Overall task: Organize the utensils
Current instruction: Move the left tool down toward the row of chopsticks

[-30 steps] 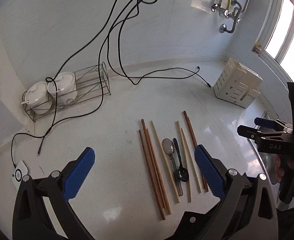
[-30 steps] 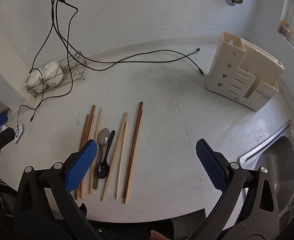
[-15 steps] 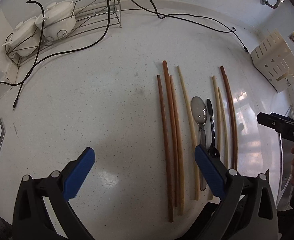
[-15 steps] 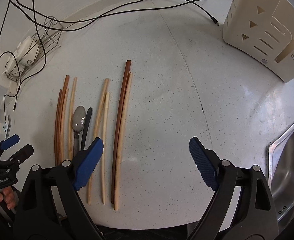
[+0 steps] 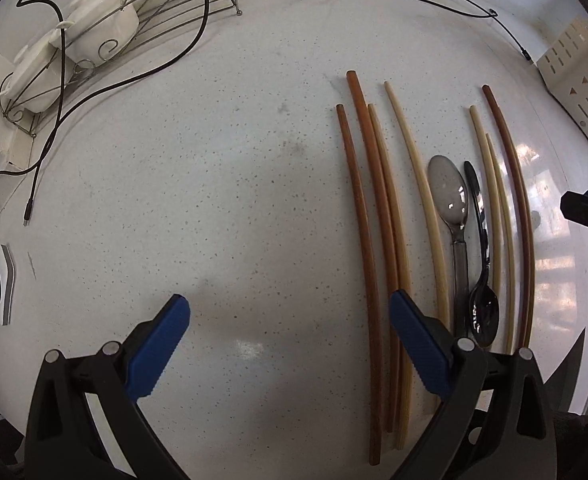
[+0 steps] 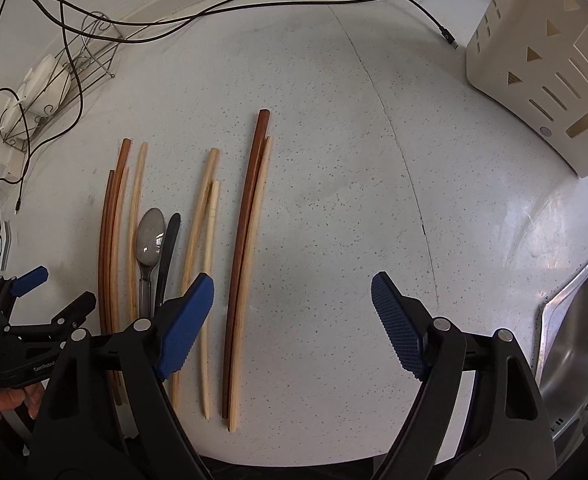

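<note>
Row of wooden chopsticks (image 6: 250, 248) with grey metal spoon (image 6: 149, 236) on speckled white counter (image 6: 334, 200), right gripper (image 6: 292, 320) jaws apart, just been closing, astride the dark-and-pale pair without contact, left gripper (image 5: 288, 344) jaws apart, left of the row.

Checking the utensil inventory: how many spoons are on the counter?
2. A grey spoon and a black spoon lie side by side among the chopsticks, heads pointing opposite ways; none seems hidden.

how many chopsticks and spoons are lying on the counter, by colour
dark brown chopsticks: 3
medium brown chopsticks: 2
pale chopsticks: 3
grey spoon: 1
black spoon: 1
total: 10
</note>
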